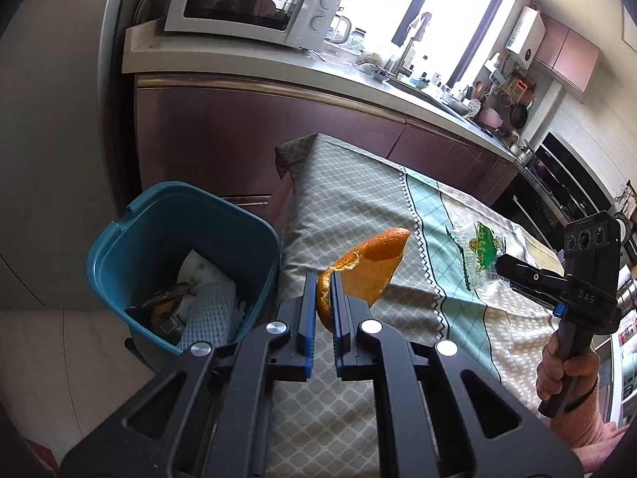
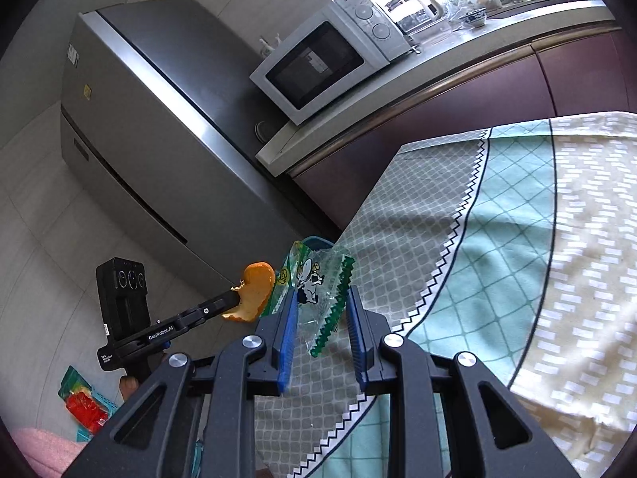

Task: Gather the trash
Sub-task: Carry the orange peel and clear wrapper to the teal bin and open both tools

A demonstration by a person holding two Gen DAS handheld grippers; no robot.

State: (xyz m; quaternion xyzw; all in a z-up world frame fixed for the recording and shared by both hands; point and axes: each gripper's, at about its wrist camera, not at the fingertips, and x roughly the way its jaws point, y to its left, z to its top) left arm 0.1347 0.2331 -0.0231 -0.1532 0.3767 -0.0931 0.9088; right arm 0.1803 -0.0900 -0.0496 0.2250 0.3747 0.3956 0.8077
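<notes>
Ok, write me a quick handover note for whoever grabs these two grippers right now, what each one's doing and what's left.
Left gripper: shut on the orange peel, held above the table edge, next to the teal bin, not yet over it.
Right gripper: jaws apart around the clear cow-print wrapper; whether the wrapper is gripped or loose cannot be told.
Bin stands on the floor beside the table and already holds paper and wrappers.
Left to do: likely swing the peel over the bin and release, then bring the wrapper across and drop it in too.
</notes>
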